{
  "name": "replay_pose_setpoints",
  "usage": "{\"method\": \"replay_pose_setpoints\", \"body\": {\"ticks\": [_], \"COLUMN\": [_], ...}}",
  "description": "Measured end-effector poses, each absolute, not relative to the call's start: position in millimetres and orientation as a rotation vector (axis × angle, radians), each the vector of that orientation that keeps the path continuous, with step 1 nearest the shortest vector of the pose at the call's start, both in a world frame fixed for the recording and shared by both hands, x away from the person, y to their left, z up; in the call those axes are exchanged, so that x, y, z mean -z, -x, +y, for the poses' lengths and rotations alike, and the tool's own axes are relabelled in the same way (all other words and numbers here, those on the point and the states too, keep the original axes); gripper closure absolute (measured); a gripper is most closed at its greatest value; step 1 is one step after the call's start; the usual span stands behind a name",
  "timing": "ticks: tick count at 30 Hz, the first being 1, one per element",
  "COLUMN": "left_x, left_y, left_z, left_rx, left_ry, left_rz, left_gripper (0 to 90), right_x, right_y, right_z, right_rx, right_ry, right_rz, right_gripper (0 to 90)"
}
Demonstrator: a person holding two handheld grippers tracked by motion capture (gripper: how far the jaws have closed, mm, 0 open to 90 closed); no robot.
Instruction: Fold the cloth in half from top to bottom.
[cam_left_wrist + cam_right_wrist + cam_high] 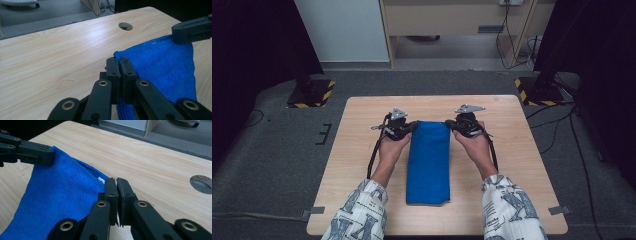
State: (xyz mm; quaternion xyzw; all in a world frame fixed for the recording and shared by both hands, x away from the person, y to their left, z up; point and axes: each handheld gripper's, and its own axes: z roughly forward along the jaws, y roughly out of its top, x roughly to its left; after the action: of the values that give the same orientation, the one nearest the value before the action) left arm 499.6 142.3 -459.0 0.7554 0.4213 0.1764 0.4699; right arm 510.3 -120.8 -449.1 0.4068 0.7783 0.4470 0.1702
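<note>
Step in hand: folding a blue towel (428, 162); each tool pinches one far corner, and I judge the far edge is about to be carried toward the person.
Left tool (404, 129): clenched on the far left corner; in the left gripper view its jaws (119, 65) meet with blue cloth between them.
Right tool (456, 125): clenched on the far right corner; in the right gripper view its jaws (116, 186) close on the hem beside a small white tag (101, 179).
Towel place: between the two tools, running from them back toward the person, on the wooden counter (522, 165).
Long axis: away from the person, far short edge at the tools, near short edge between the sleeves.
Next move, my judgement: lift both corners level and together, bring them over to the near edge, release only once the edges line up.
</note>
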Motion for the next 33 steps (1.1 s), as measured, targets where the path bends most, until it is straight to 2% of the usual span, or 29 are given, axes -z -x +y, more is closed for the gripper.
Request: {"method": "replay_pose_setpoints", "body": {"ticks": [11,21,33], "left_x": [450.9,453.5,460.0], "left_y": [-504.1,-507.5,-490.8], "left_z": [142.9,141.8,145.8], "left_rx": [-0.454,-0.484,-0.476], "left_ry": [-1.839,-1.884,-1.908], "left_rz": [1.022,0.984,0.943], "left_gripper": [87.2,87.0,86.7], "right_x": [437.3,447.0,460.2], "right_y": [-515.9,-523.6,-501.6], "right_z": [-116.7,-118.0,-120.1], "right_rx": [-1.253,-1.258,-1.288], "right_ry": [-1.135,-1.151,-1.12], "right_rz": [2.205,2.202,2.219], "right_gripper": [87.8,87.8,87.7]}}
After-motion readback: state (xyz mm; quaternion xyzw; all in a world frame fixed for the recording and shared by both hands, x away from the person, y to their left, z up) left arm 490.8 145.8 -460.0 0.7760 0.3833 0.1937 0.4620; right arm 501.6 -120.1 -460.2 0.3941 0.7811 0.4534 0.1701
